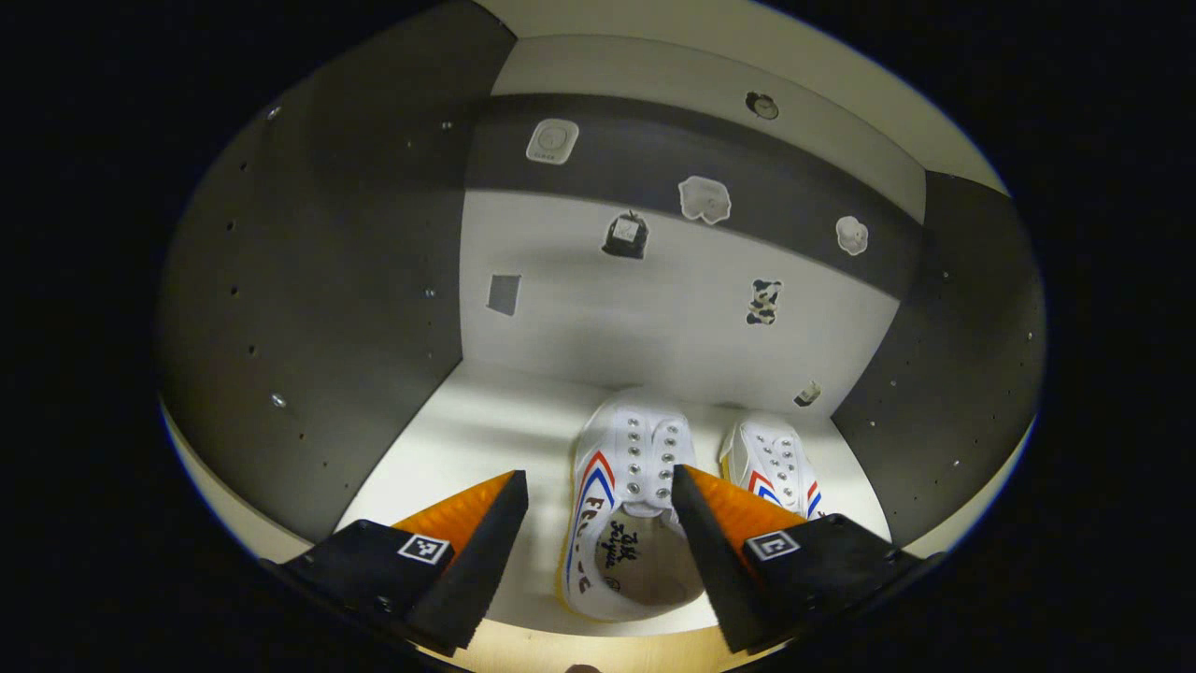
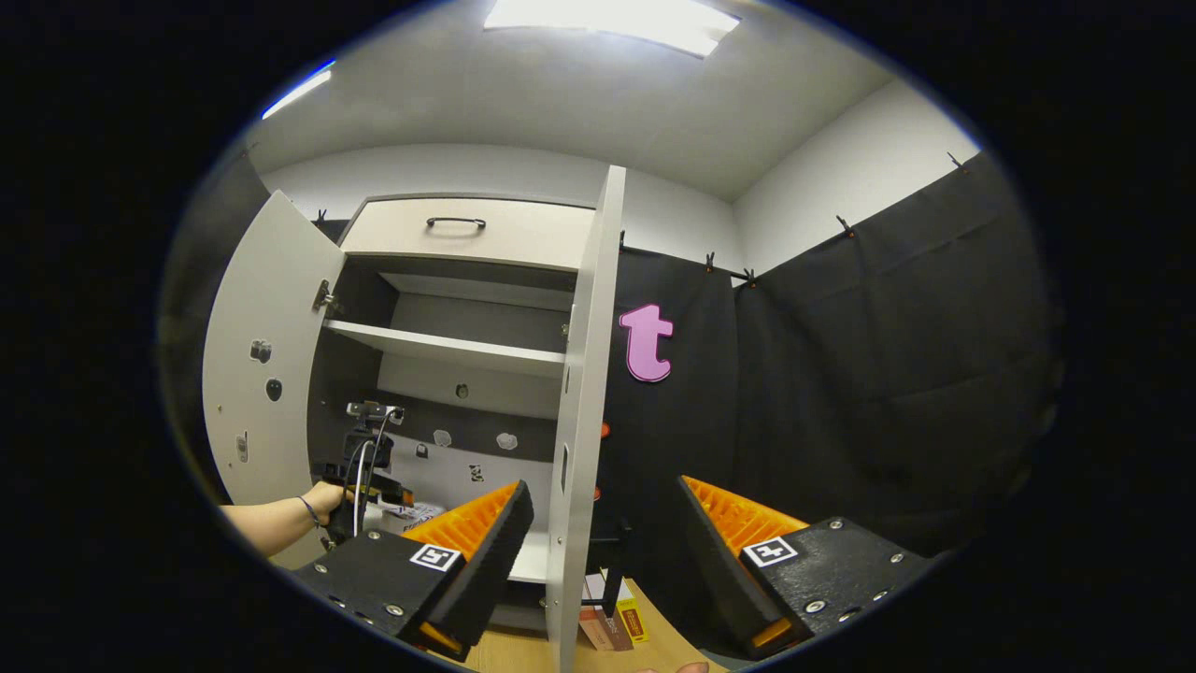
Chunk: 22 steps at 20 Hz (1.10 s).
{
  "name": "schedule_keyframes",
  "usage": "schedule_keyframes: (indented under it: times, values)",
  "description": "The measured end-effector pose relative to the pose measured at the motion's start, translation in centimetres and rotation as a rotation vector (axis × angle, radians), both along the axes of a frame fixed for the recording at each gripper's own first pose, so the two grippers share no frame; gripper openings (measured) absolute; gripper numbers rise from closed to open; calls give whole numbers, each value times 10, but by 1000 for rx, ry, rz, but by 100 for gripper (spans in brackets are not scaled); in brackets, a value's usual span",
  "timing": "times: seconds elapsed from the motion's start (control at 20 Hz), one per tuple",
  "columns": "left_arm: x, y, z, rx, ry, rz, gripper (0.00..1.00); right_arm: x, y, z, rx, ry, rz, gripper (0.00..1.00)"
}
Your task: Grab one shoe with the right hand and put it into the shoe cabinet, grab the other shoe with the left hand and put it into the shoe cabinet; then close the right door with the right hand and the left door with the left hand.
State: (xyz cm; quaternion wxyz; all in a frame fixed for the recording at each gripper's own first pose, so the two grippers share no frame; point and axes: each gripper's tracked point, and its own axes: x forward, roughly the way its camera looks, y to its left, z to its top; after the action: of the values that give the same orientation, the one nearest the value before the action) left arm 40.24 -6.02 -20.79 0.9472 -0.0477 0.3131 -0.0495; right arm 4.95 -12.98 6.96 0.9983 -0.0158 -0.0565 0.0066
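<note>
Two white lace-up shoes trimmed with red and blue stripes sit side by side on the pale floor of the cabinet (image 1: pixel 308 280), toes toward the back wall – the near shoe (image 1: pixel 626 505) showing its open mouth and dark lettering on the insole, the far shoe (image 1: pixel 771 463) just beside it and partly hidden behind an orange finger. The dark side walls are dotted with peg holes, and the pale back panel, crossed by a dark band, carries several small stickers (image 1: pixel 703 199). The left gripper (image 1: pixel 598 523) hangs over the near shoe with its jaws wide apart, holding nothing; its right-hand finger overlaps the shoe's edge in the left gripper view, though whether it touches cannot be told. In the right gripper view the cabinet stands with both doors open – the left door (image 2: pixel 266 365) swung wide, the right door (image 2: pixel 584 402) edge-on just ahead of the camera and crossing in front of the interior. A shelf (image 2: pixel 448 348) spans the upper part, below a drawer front with a dark handle (image 2: pixel 456 222). A hand (image 2: pixel 322 500) holds the left gripper inside the lower compartment. The right gripper (image 2: pixel 603 551) is spread wide and empty, the right door's edge between its fingers without clear contact, black cloth (image 2: pixel 841 393) hanging beyond
</note>
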Motion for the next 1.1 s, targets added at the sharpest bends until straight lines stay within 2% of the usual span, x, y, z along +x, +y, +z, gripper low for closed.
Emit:
schedule_keyframes:
  times: [0.05, 0.1, 0.2, 0.4, 0.5, 0.7, 0.85, 1.1]
  values:
    - [-6, -1, 12, 3, -25, -6, 100, -1, -3, -2, -2, 5, 2, 94]
    - [-13, -3, 25, -3, -57, -11, 96, 0, -6, -4, -3, 12, 1, 94]
    - [-33, -5, 54, -12, -127, -25, 98, 0, -18, -10, -1, 29, -7, 94]
    - [-89, -6, 120, -19, -288, -70, 95, 7, -54, -30, 11, 73, -55, 94]
    - [-118, -6, 153, -29, -370, -88, 97, 12, -67, -46, 18, 110, -66, 94]
    - [-169, 4, 201, -34, -479, -103, 94, 21, -63, -75, 41, 180, -26, 94]
    - [-211, 18, 231, -15, -542, -114, 96, 24, -48, -91, 84, 228, 28, 97]
    - [-266, 51, 254, -19, -587, -94, 94, 21, -38, -101, 81, 255, 64, 94]
